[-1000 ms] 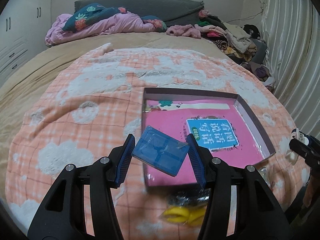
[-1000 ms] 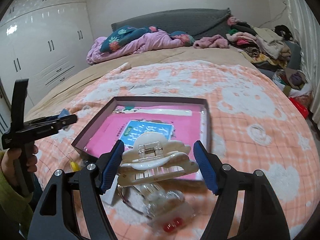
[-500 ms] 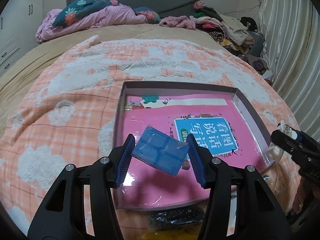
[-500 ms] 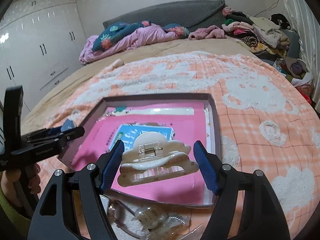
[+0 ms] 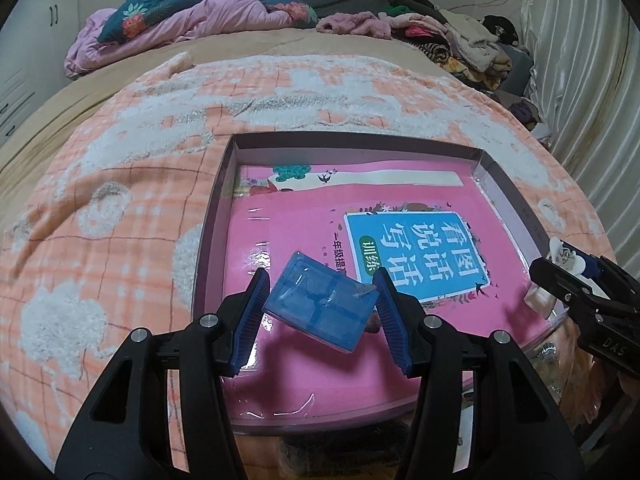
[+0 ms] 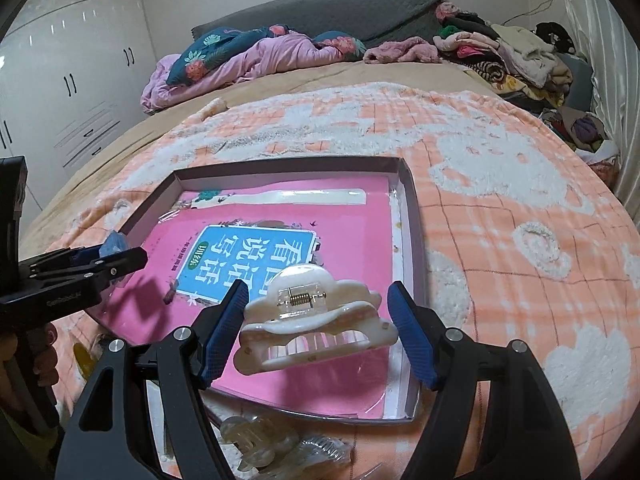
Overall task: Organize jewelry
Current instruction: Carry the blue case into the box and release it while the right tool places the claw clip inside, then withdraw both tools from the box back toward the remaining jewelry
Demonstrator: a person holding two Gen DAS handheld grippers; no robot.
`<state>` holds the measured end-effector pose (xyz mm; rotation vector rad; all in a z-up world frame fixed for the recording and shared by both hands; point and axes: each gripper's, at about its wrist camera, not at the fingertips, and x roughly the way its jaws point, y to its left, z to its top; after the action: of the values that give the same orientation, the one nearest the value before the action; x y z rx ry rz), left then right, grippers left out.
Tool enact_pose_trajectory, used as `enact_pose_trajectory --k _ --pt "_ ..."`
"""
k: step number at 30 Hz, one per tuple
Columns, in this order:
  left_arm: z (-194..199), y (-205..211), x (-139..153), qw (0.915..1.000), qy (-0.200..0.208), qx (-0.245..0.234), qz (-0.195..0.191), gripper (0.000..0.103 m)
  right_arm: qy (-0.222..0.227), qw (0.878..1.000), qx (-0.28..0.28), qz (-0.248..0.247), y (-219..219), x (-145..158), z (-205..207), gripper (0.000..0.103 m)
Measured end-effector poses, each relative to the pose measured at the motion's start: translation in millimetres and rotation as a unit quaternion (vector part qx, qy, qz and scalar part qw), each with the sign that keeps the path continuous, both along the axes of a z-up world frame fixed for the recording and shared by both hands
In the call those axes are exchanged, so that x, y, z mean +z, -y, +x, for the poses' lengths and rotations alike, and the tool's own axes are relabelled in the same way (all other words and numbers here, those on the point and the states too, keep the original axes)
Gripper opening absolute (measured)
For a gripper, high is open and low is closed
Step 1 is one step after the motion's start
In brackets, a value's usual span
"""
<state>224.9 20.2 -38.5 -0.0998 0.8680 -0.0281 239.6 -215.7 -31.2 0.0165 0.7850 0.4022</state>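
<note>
**A:** What is the left gripper (image 5: 320,300) carrying?

**B:** A small blue translucent box (image 5: 320,306), tilted, pinched by its corners between the two blue pads. It hangs above the near left part of the shallow tray (image 5: 218,216), over the pink book (image 5: 288,232) that lies inside it.

**A:** And the right gripper (image 6: 318,320)?

**B:** Its jaws stand fairly wide and are clamped on a cream hair claw (image 6: 316,320), teeth facing down, spring on top. The claw is off the surface, above the near right part of the same tray (image 6: 412,216).

**A:** Where does the tray sit?

**B:** On an orange and white fleece blanket (image 6: 500,208) spread over a bed. The book (image 6: 352,216) fills most of the tray floor, its blue label (image 6: 248,264) toward the near side.

**A:** Anything else close by?

**B:** On the blanket just outside the tray's near edge lie a few clear hair clips (image 6: 264,440); I cannot tell how many. A small dark bit (image 6: 171,294) rests on the book near the left gripper. In the right wrist view the left gripper (image 6: 120,258) enters from the left, with a hand (image 6: 42,354) on its handle.

**A:** And farther off?

**B:** Rumpled pink bedding (image 5: 188,24) at the far end, a heap of clothes (image 5: 460,40) at the far right, white wardrobes (image 6: 68,80) on the left.
</note>
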Motion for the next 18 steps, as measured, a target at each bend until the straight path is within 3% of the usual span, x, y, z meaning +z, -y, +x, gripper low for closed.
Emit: enact_pose_trajectory --k 4,10,18 --pt "-1.3 -0.8 -0.4 1.0000 -0.001 0.004 -0.001 0.046 0.003 1.000 -0.004 0.006 2.8 1.7 -1.7 0.083" --pt "-4.3 -1.9 3.5 1.0000 0.003 0.009 0.002 0.053 0.017 1.000 -0.006 0.018 9.7 9.6 -9.0 0.092" --pt "-13.9 -3.9 13.9 0.9998 0.010 0.017 -0.002 0.075 0.030 0.999 -0.013 0.034 22.1 24.4 -22.0 0.099"
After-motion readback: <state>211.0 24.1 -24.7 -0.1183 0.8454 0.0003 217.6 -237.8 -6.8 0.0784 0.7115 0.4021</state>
